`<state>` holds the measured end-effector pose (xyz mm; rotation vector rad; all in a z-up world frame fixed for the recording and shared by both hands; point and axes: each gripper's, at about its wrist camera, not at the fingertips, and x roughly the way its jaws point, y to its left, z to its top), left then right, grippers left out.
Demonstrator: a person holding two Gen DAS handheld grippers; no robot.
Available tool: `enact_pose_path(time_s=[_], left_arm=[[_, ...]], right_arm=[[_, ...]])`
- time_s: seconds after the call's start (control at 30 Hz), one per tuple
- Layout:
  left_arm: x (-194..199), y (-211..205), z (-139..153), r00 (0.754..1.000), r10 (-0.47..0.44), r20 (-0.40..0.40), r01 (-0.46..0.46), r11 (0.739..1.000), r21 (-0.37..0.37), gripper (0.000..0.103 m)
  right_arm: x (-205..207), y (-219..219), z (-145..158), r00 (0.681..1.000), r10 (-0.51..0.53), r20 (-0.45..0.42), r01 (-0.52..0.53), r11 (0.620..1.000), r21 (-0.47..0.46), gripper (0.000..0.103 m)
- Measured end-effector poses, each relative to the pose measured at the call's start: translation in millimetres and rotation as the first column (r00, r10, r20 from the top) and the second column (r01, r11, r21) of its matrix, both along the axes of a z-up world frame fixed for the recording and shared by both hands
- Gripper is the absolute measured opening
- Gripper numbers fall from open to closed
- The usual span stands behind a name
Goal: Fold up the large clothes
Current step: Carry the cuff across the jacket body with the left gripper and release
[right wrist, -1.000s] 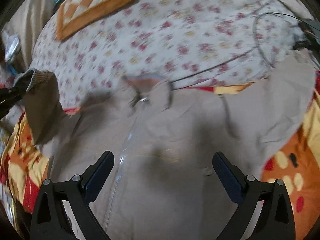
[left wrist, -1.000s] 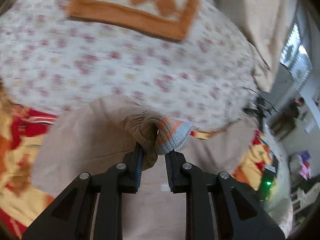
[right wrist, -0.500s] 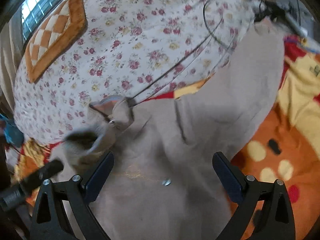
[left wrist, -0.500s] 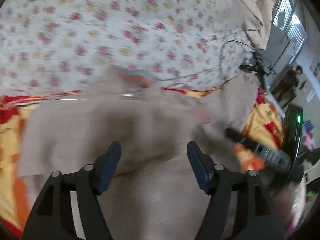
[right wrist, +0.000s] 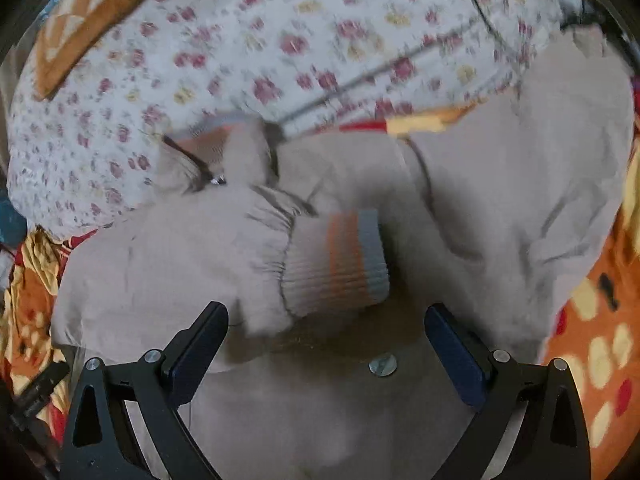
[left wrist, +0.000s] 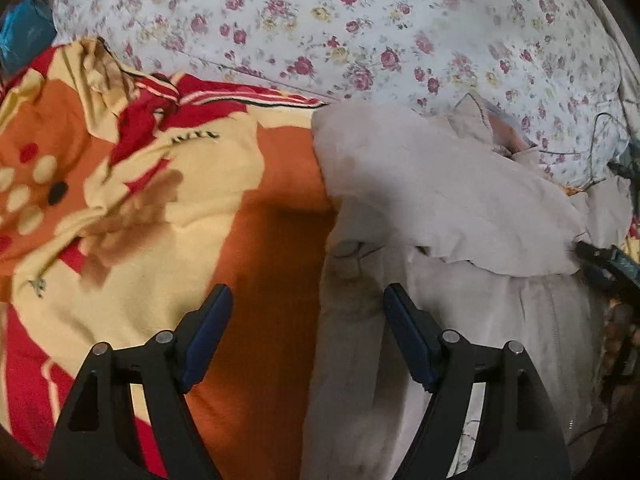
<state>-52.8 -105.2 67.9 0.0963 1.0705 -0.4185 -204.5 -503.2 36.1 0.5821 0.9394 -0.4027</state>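
Beige jacket (right wrist: 500,200) flat on blanket (left wrist: 256,208); sleeve (right wrist: 224,256) crosswise, cuff (right wrist: 340,260) pointing right

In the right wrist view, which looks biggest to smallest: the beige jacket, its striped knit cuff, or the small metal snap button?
1. Beige jacket: fills most of the view.
2. Striped knit cuff: a modest patch on the jacket.
3. Small metal snap button: tiny, though it is nearest the camera.
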Motion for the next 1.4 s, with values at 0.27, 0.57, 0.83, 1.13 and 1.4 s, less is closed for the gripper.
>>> enact_pose_path(time_s=[0.27,0.57,0.83,1.13,1.4], left_arm=[[24.0,-13.0,-9.6,0.99,0.111,0.084,-0.117,0.991,0.07,0.077],[15.8,8.5,-19.0,0.992,0.124,0.027,-0.125,0.99,0.069,0.082],[-4.3,31.4,6.8,0.982,0.176,0.068,-0.18,0.982,0.058,0.082],[1.8,-0.2,23.5,0.988,0.139,0.06,-0.138,0.99,-0.016,0.082],[22.1,-35.8,-23.5,0.988,0.151,0.003,-0.151,0.988,0.002,0.082]], right_arm=[[27.8,6.1,3.9,0.999,0.002,0.032,0.0,0.998,-0.067,0.056],[8.8,14.0,39.6,0.995,0.055,0.086,-0.027,0.955,-0.295,0.031],[-21.8,-5.4,46.4,0.999,0.002,0.037,0.005,0.983,-0.185,0.051],[-1.3,20.2,60.1,0.985,0.155,0.073,-0.134,0.962,-0.239,0.048],[32.5,-10.2,-9.6,0.992,0.116,-0.055,-0.125,0.972,-0.198,0.033]])
